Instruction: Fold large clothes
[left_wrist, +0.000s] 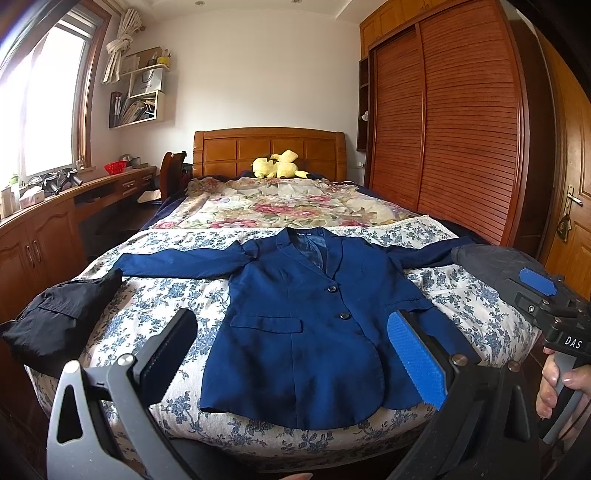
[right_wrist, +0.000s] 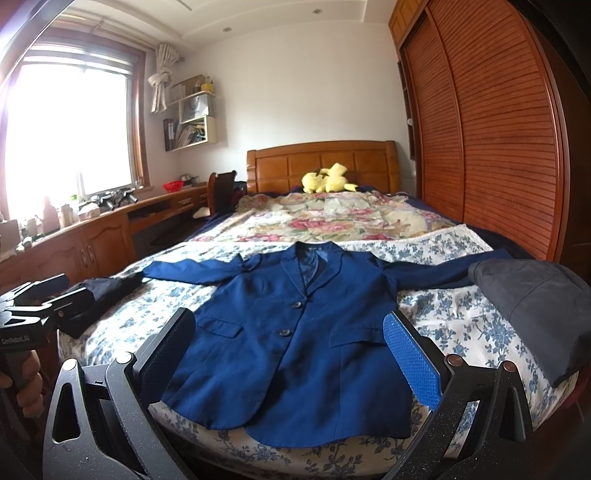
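Observation:
A dark blue blazer (left_wrist: 306, 325) lies flat, front up and buttoned, on the foot of the bed, both sleeves spread out sideways. It also shows in the right wrist view (right_wrist: 295, 339). My left gripper (left_wrist: 291, 354) is open and empty, held above the near edge of the bed before the blazer's hem. My right gripper (right_wrist: 288, 354) is open and empty too, at about the same height; its body shows at the right of the left wrist view (left_wrist: 546, 302).
A black folded garment (left_wrist: 62, 314) lies on the bed's left corner and a dark grey one (right_wrist: 535, 306) on the right corner. The blue floral sheet (left_wrist: 155, 306) covers the foot of the bed. A wooden wardrobe (left_wrist: 461, 122) stands right, a desk (left_wrist: 48, 229) left.

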